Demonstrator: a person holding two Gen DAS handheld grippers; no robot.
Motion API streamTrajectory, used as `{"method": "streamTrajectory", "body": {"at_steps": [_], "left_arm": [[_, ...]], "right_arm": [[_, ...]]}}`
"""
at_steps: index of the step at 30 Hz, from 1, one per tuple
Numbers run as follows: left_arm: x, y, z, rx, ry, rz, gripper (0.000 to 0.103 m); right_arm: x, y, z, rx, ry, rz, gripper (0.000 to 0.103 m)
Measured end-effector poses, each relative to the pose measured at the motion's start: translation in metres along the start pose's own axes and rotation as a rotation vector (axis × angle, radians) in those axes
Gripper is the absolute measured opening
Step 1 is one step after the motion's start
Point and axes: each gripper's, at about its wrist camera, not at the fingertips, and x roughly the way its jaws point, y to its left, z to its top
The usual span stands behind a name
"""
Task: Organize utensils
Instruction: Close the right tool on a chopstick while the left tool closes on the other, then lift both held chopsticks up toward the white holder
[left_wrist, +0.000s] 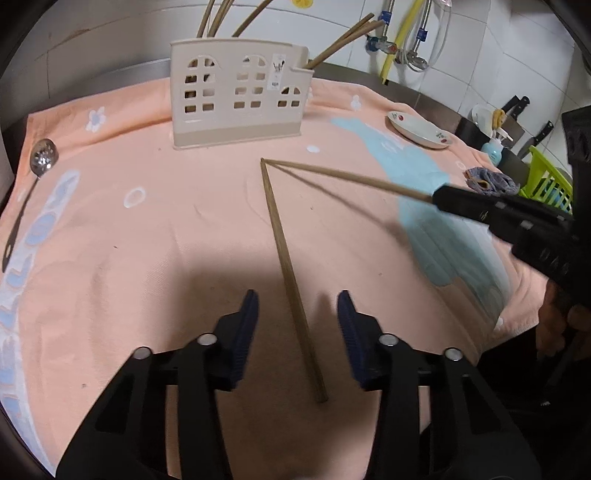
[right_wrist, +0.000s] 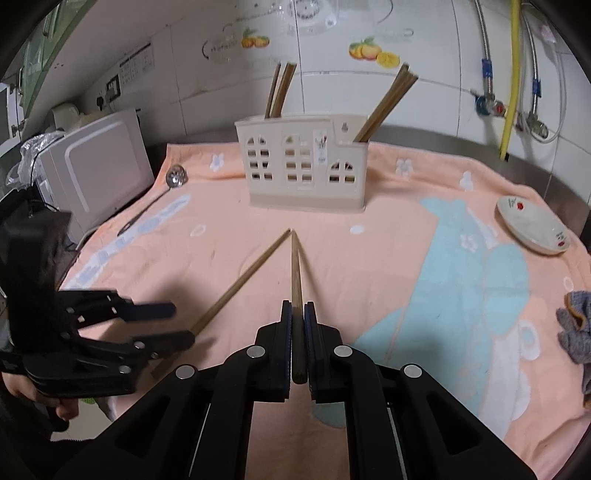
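Note:
A beige utensil holder (left_wrist: 236, 92) (right_wrist: 303, 162) stands at the back of the peach towel with several chopsticks in it. One wooden chopstick (left_wrist: 288, 273) (right_wrist: 236, 291) lies flat on the towel. My left gripper (left_wrist: 297, 306) (right_wrist: 177, 321) is open, its fingers on either side of this chopstick's near end. My right gripper (right_wrist: 298, 314) (left_wrist: 439, 195) is shut on a second chopstick (right_wrist: 295, 266) (left_wrist: 343, 177), whose far tip touches the towel beside the tip of the lying one. A slotted metal spoon (left_wrist: 33, 177) (right_wrist: 162, 195) lies at the towel's left edge.
A white plate (left_wrist: 419, 131) (right_wrist: 532, 225) sits at the right rear. A grey cloth (left_wrist: 489, 181) (right_wrist: 576, 325) lies at the right edge. A white appliance (right_wrist: 96, 166) stands at the left. Pipes and taps (right_wrist: 509, 99) run down the tiled wall.

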Motion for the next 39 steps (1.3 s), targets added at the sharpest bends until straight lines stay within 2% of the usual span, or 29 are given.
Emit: {"method": "streamTrajectory", "body": {"at_steps": [4,7,17,19,24,32,39], "left_arm": [[0.006,-0.001,-0.001,-0.014,0.017,-0.009,0.027],[0.008,-0.003,-0.003,-0.018,0.024,-0.013,0.021],[0.014,-0.006,-0.002,-0.017,0.039,0.015,0.015],[0.015,-0.007,-0.002,-0.006,0.039,0.041,0.009],[0.009,-0.003,0.001,-0.013,0.032,0.056,0.007],[-0.023,0.011,0.027,-0.011,-0.064,0.077,0.006],[-0.046,0.014,0.07,0.029,-0.161,0.082,0.006]], "right_arm": [[-0.006,-0.002,0.006,-0.003,-0.02,0.0,0.006],[-0.008,-0.002,0.007,-0.003,-0.028,0.001,0.006],[-0.013,-0.003,0.012,-0.003,-0.048,0.004,0.006],[-0.015,-0.003,0.014,-0.003,-0.054,0.005,0.006],[-0.02,-0.006,0.022,-0.006,-0.068,0.012,0.006],[-0.028,-0.014,0.047,-0.008,-0.106,0.032,0.006],[-0.033,-0.022,0.083,-0.024,-0.138,0.051,0.006]]}}
